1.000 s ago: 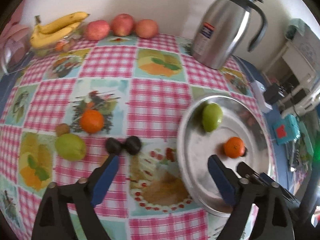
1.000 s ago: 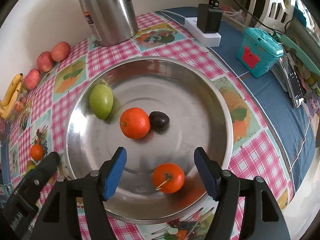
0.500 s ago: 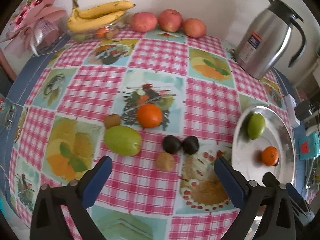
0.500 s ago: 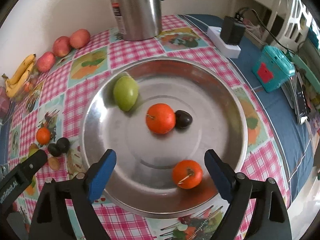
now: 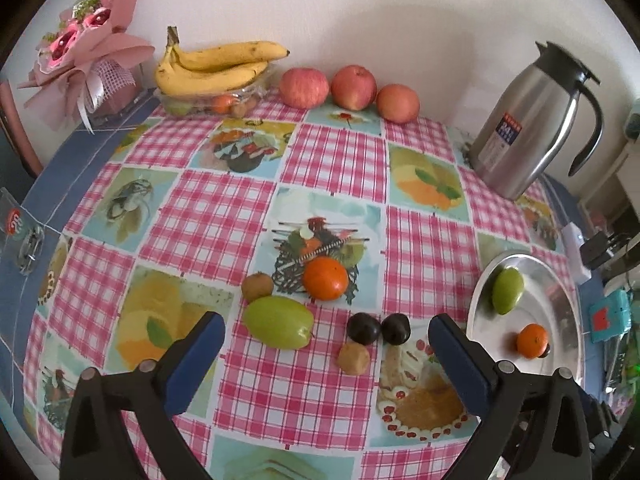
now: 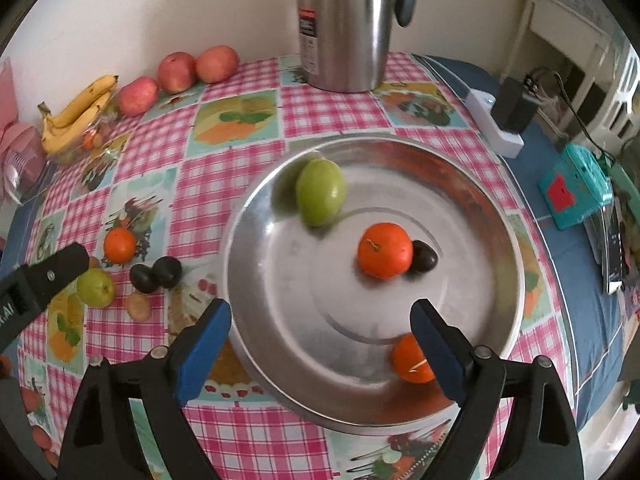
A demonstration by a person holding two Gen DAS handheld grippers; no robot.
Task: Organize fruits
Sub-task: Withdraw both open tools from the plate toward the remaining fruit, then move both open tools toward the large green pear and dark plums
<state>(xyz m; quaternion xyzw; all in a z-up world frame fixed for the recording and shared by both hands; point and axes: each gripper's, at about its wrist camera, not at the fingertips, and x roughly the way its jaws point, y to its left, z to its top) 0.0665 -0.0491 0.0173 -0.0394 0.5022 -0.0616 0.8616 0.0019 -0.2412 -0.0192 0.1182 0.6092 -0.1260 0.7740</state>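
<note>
Both grippers are held above the counter [image 5: 328,168] with nothing in them. The left gripper [image 5: 326,346] has its fingers [image 5: 196,354] spread as wide as they go, with only cloth and loose fruit seen beyond them. The right gripper [image 6: 320,334] has just been opening; its fingers [image 6: 436,354] stand wide apart over the steel tray [image 6: 516,280], and no fruit is pressed between them.

On the tray, which sits toward the counter's right edge, four pieces are already gathered: a green fruit [image 6: 320,192] near the far rim, an orange [image 6: 384,255] touching a dark plum [image 6: 425,257] at the middle, and a second orange [image 6: 408,358] by the near rim, partly hidden behind a right finger.

The step in hand appears to be the turn from a delivery to the next pick-up. Still loose near the counter's middle are a large green fruit [image 5: 278,322], an orange [image 5: 325,279], two dark plums [image 5: 378,329] side by side, and two small brown fruits [image 5: 354,358], one just beside the green fruit and one just below the plums.

The next move probably calls for the left gripper to be lowered over one of these, most likely the green fruit or the plums nearest its fingers, and closed gently. The round pieces may roll if nudged off-centre.
</note>
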